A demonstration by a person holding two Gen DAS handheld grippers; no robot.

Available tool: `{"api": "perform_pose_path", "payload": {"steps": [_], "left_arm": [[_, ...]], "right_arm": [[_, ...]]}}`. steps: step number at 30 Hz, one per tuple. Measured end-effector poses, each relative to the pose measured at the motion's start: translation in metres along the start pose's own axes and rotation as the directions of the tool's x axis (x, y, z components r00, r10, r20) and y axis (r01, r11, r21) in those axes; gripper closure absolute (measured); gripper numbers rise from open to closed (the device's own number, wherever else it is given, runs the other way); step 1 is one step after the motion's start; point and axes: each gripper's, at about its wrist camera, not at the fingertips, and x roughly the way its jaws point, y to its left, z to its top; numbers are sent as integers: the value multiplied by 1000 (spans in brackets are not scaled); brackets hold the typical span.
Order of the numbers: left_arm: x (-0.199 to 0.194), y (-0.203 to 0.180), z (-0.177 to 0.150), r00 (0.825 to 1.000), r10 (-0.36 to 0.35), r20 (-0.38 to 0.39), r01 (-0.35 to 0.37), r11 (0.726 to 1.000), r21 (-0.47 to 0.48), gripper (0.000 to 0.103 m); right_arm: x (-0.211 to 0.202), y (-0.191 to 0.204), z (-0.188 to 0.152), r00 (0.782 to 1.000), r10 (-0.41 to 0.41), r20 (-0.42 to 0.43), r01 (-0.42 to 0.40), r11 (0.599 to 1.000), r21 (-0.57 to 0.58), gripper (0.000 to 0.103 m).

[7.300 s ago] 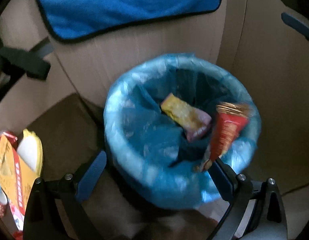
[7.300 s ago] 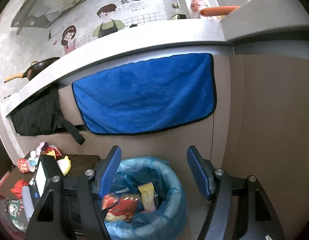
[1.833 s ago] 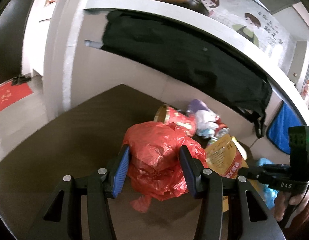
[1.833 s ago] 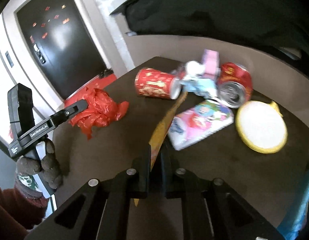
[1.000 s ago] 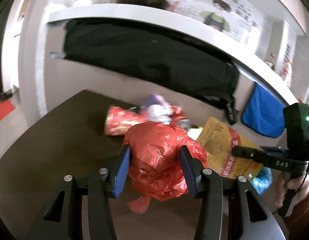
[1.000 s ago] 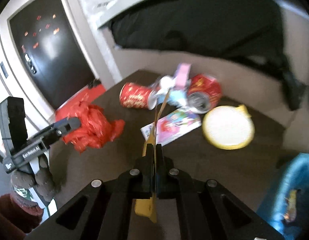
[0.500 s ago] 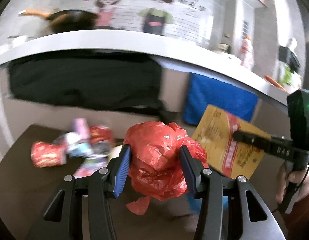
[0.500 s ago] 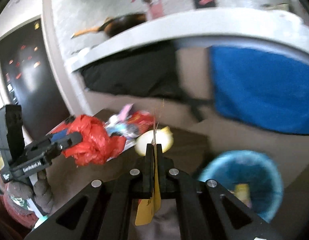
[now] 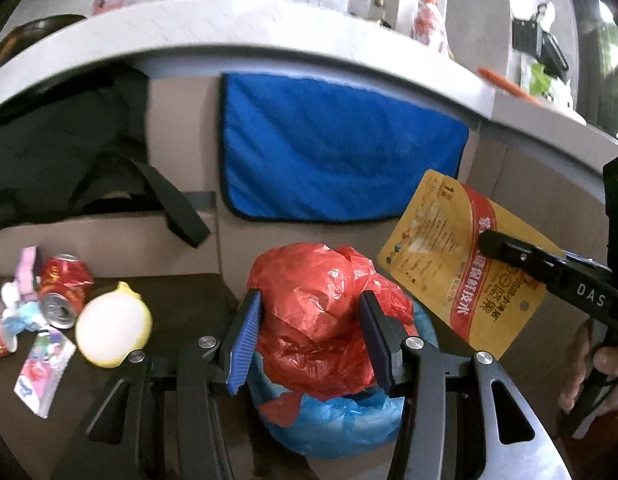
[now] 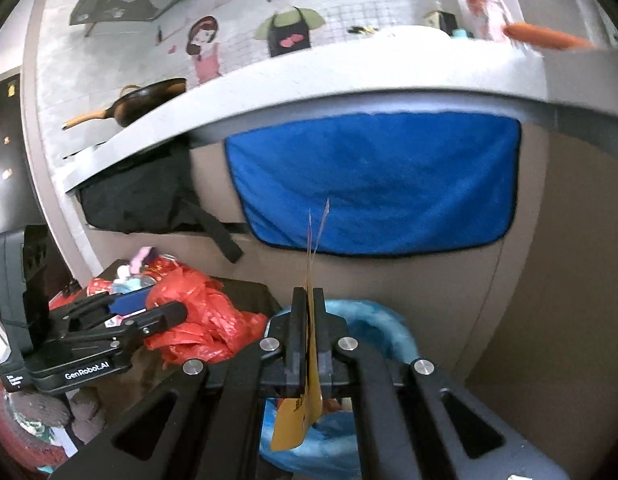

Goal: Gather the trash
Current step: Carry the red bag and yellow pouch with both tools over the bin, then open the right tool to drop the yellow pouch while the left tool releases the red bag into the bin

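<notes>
Both loads now hang over the blue-lined bin (image 9: 333, 432): left hand-held gripper (image 9: 309, 336) clamping red bag (image 9: 321, 312), right hand-held gripper (image 10: 307, 320) pinching yellow packet (image 10: 299, 420).

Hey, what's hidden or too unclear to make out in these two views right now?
- Inside of the blue-lined bin: left wrist view, covered by the red plastic bag in the left claw.
- Yellow packet print: right wrist view, edge-on in the right claw.
- Crushed can label: too small, blurred.
</notes>
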Motion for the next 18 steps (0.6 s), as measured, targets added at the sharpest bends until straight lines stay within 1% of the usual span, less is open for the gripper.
{"api": "perform_pose_path", "payload": {"steps": [7, 14, 18], "left_arm": [[34, 0, -8, 998, -2, -68, 2, 1000, 7, 53], [66, 3, -14, 991, -12, -135, 11, 1000, -10, 53], [80, 5, -14, 988, -12, -154, 10, 1000, -11, 53]], "right_arm": [[30, -21, -20, 998, -5, -57, 8, 999, 45, 102], [59, -28, -32, 995, -8, -102, 15, 997, 70, 102], [73, -31, -37, 992, -8, -123, 18, 997, 79, 102]]}}
